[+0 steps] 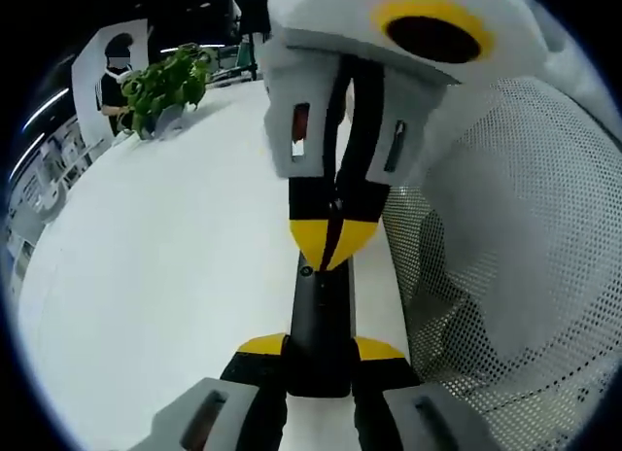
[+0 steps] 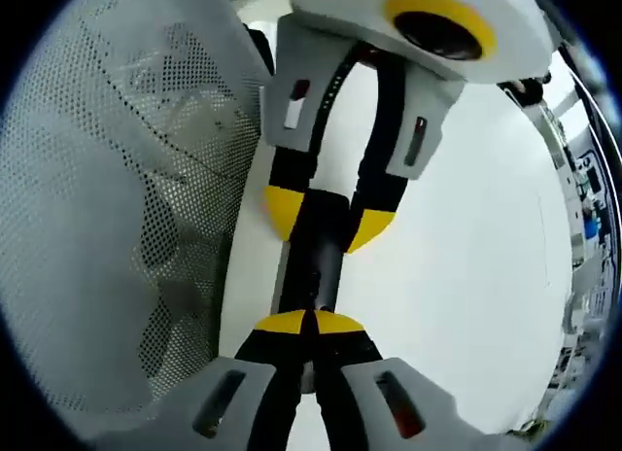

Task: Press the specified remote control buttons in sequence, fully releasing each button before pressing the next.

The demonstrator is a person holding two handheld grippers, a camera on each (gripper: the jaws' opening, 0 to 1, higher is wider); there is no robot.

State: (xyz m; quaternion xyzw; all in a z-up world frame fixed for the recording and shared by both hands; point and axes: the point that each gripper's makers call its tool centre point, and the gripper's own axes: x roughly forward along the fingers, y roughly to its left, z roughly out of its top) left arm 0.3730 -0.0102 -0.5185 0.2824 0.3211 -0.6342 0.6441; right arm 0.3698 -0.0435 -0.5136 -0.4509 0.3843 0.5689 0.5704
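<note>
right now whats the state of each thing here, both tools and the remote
remote control: lying flat on the white table, gripped at one end
left tool: shut on the remote control, a yellow tip on each side of it
right tool: shut, tips together on the remote's top face
potted plant: upright at the table's far end

White table: potted plant, black remote.

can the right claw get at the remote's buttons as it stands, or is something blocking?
Probably yes. The right claw is shut, its yellow tips together right at the top face of the black remote. The left claw grips the remote's sides at the other end, leaving that face free.
</note>
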